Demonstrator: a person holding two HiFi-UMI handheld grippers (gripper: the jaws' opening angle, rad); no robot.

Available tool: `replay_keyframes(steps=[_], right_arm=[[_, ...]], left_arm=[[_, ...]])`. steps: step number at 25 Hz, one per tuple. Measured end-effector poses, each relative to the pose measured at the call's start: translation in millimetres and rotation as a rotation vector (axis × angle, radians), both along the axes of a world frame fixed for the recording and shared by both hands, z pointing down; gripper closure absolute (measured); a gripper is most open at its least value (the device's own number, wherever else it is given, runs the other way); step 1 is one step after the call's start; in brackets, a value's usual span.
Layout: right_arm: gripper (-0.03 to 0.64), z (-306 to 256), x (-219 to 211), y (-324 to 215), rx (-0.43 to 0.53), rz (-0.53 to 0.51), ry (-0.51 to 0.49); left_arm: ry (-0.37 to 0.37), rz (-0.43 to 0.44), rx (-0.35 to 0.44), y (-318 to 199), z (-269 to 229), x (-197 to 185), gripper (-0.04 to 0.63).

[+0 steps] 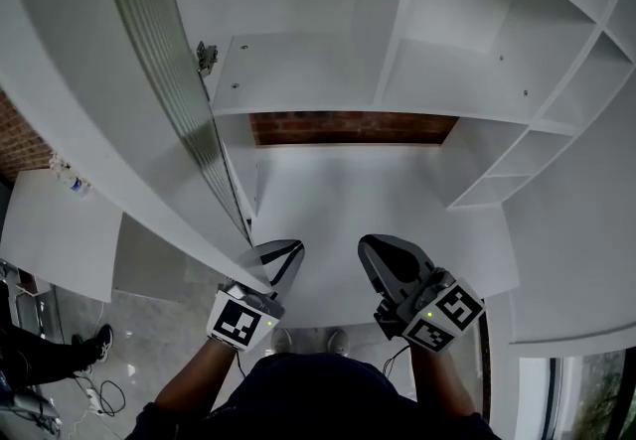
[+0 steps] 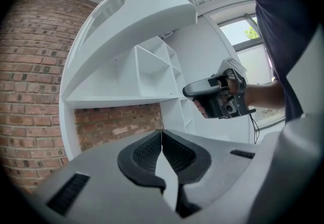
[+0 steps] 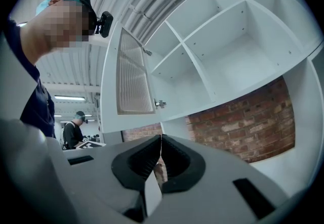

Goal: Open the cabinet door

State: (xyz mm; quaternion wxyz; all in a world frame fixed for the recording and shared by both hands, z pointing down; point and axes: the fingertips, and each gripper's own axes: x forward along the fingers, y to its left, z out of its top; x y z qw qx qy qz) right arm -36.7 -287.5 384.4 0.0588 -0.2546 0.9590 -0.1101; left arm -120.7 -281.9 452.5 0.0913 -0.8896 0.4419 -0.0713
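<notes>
Under white cabinet (image 1: 298,71), counter (image 1: 338,200), brick wall (image 1: 348,127)

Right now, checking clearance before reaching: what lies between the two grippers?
Nothing: the head view shows only bare white counter between the left gripper and the right gripper.

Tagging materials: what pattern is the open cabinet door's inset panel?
Inset panel: fine vertical ribbing, greyish. Shows best in the right gripper view.

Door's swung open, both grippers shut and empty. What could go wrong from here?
1. The cabinet door has its lower corner seemingly right beside the left gripper; raising that hand could knock the door.
2. The left gripper and the right gripper both have their fingers shut on nothing, so nothing holds the door; it might drift back toward the shelves.
</notes>
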Motion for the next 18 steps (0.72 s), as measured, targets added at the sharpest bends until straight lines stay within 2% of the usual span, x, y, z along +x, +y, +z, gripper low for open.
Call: replay_keyframes(steps=[9, 18], right_arm=[[0.591, 2.4, -1.5, -8.9, -0.006, -0.006, -0.009], [0.591, 2.0, -4.0, -12.0, -0.001, -0.016, -0.014]], left_arm=[[0.007, 0.000, -0.001, -10.6, -1.5, 0.7, 0.584], [0.043, -0.014, -0.007, -14.2, -3.6, -2.2, 0.584]])
